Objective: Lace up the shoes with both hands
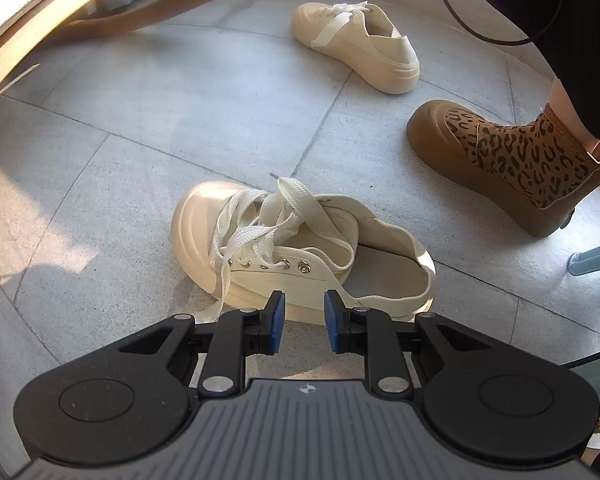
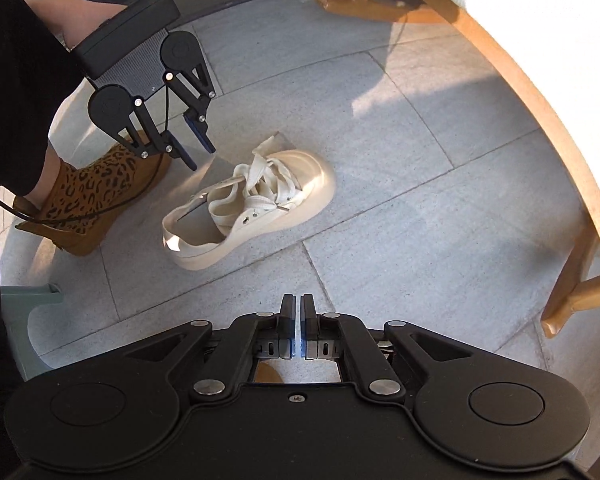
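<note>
A cream shoe (image 1: 300,248) lies on the grey tiled floor (image 1: 140,128), tilted onto its side, its wide white lace (image 1: 260,216) loose and piled in loops over the tongue and eyelets. One end of the lace trails down over the sole toward the left gripper (image 1: 304,318).

The left gripper hangs just above the shoe's near side with its 2 blue-padded fingers (image 1: 277,320) apart and nothing between them. In the right wrist view it (image 2: 201,148) shows at upper left, fingers parted, above the shoe's (image 2: 252,208) heel end.

The right gripper (image 2: 299,326) is well clear of the shoe, over bare floor (image 2: 420,200), its fingers pressed together with only a thin slit between them and nothing held.

A 2nd cream shoe (image 1: 356,46) lies farther off, its lace also loose. A person's foot in a leopard-print boot (image 1: 512,164) stands beside the near shoe. A wooden chair frame (image 2: 540,184) curves along the edge.
</note>
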`<state>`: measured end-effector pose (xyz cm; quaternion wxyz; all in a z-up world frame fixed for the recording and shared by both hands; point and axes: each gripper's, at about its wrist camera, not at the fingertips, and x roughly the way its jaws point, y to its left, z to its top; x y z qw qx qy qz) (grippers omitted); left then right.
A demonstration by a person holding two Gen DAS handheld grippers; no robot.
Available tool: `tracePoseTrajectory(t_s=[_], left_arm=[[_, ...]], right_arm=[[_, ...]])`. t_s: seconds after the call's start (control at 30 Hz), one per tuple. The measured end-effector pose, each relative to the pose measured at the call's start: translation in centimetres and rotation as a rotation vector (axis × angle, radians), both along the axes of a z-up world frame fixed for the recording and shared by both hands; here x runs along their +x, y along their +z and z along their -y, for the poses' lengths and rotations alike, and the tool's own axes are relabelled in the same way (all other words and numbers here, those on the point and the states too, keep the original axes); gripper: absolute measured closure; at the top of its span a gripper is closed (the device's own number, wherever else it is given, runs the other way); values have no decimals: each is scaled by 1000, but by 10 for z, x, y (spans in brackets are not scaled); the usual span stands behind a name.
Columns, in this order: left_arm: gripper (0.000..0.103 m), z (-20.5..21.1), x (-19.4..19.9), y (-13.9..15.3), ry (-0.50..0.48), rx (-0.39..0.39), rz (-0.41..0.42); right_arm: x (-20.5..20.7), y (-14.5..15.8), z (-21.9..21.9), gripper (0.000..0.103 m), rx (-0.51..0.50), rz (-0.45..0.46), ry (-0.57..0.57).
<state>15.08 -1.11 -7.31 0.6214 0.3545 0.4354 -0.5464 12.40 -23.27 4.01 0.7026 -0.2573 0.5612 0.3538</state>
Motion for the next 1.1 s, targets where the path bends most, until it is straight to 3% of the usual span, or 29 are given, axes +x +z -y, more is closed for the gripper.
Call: tracePoseTrajectory(t_s=[0.2,0.37,0.47,0.63,0.7,0.83,0.97,1.1], left_arm=[[83,-2,-1,-3,-1,12,-5],[83,-1,-4,-2,-5,13,0],[83,-1,-5,-2,-8,15,3],[82,1,-6,-5,-17,28,8],[82,1,-6,-6,-17,30,8],[82,2,-6,-5,5,3,19],[82,5,-2,-4,37,-41,-12],[82,14,-3,-7,30,-44,-17]], right_arm=[[10,-38,-7,99,69,-30,-63],[24,-64,-8,77,142,-116,-185],[34,-79,-4,77,181,-153,-242],[54,-105,10,77,295,-298,-355],[58,-109,10,77,281,-263,-381],[49,-102,-20,77,170,-65,-213],[37,-104,-49,77,128,15,-38],[17,-110,-69,77,52,151,180]])
